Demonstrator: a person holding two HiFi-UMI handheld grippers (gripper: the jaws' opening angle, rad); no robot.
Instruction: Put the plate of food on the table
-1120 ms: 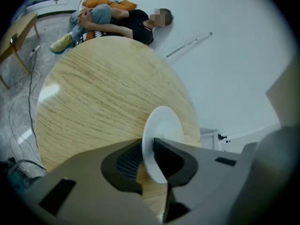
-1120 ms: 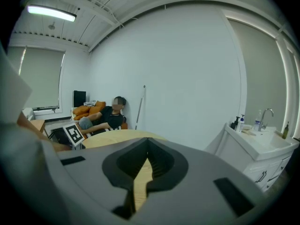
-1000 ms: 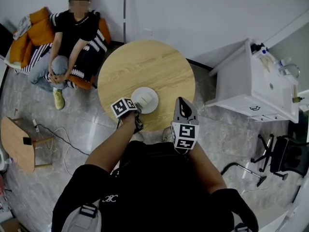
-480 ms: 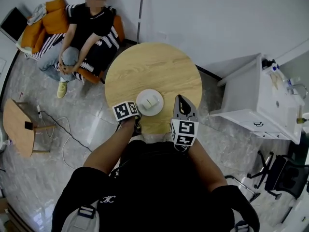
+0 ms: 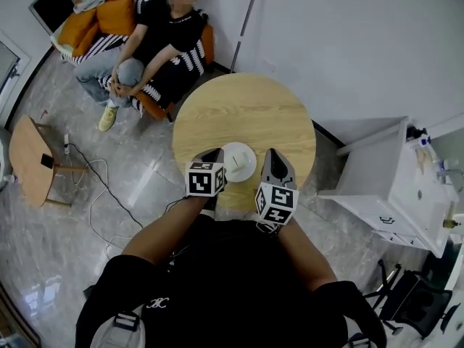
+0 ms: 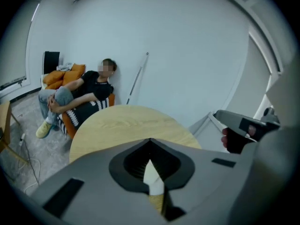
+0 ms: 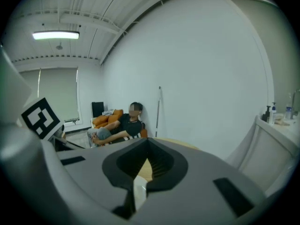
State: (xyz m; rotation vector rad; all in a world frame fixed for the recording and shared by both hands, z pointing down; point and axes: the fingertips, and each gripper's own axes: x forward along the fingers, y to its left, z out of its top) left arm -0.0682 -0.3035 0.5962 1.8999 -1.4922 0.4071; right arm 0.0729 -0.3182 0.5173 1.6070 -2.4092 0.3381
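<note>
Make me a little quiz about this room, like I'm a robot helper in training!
1. Pick one: the white plate lies on A) the floor, B) the round wooden table, C) a chair.
2. True or false: the plate is at the table's far edge, well away from the left gripper and the right gripper.
3. Fill in the gap: the person by the wall sits on a sofa with ___ cushions.

Key: 1 B. 2 False: it lies at the near edge, between the two grippers. 3 Orange.
</note>
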